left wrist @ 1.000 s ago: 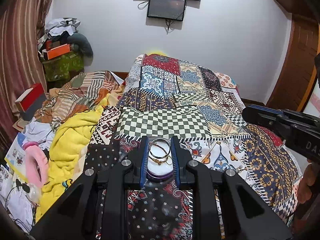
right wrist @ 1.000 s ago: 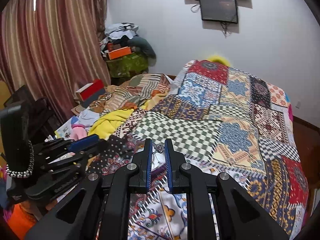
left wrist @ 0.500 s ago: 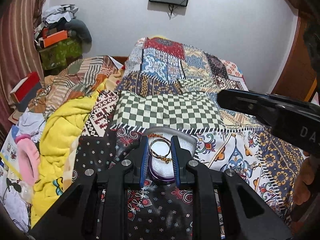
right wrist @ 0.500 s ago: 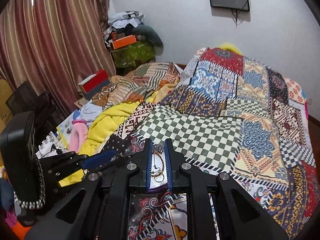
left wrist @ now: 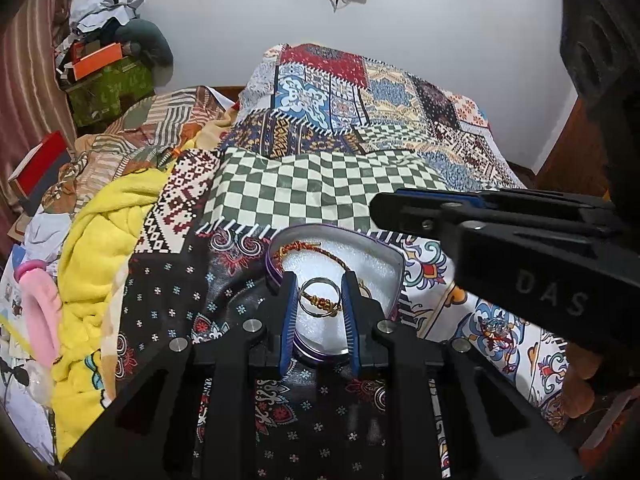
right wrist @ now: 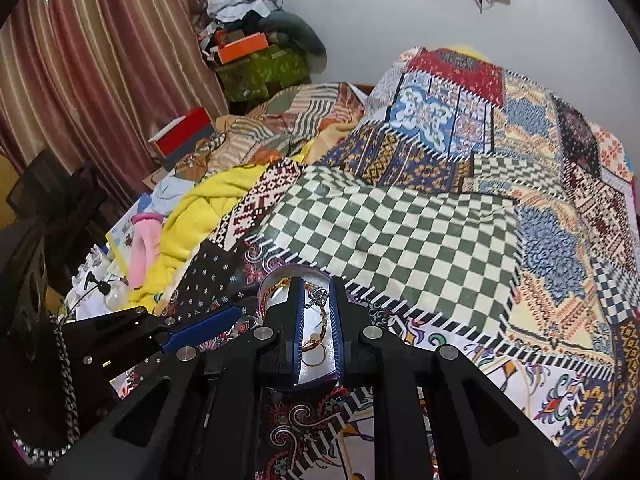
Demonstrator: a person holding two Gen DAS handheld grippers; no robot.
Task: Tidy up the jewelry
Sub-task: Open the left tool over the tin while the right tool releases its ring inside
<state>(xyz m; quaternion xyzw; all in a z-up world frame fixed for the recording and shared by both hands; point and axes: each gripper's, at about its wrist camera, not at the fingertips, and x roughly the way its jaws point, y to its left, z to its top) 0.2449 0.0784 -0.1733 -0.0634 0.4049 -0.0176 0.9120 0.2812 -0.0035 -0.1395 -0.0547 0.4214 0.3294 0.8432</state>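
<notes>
- Left tongs (left wrist: 319, 312): partly open, holding nothing, straddling a ring (left wrist: 320, 301) in the jewelry tin (left wrist: 394, 264).
- Right tongs (right wrist: 316, 330): narrowly parted over the tin; a silver chain (right wrist: 317, 296) hangs between them, grip uncertain.
- Tin rests on the bed (left wrist: 320, 196); braided bracelet (left wrist: 308, 249) inside.
- Judged step: placing pieces; next, lower and release gently.
</notes>
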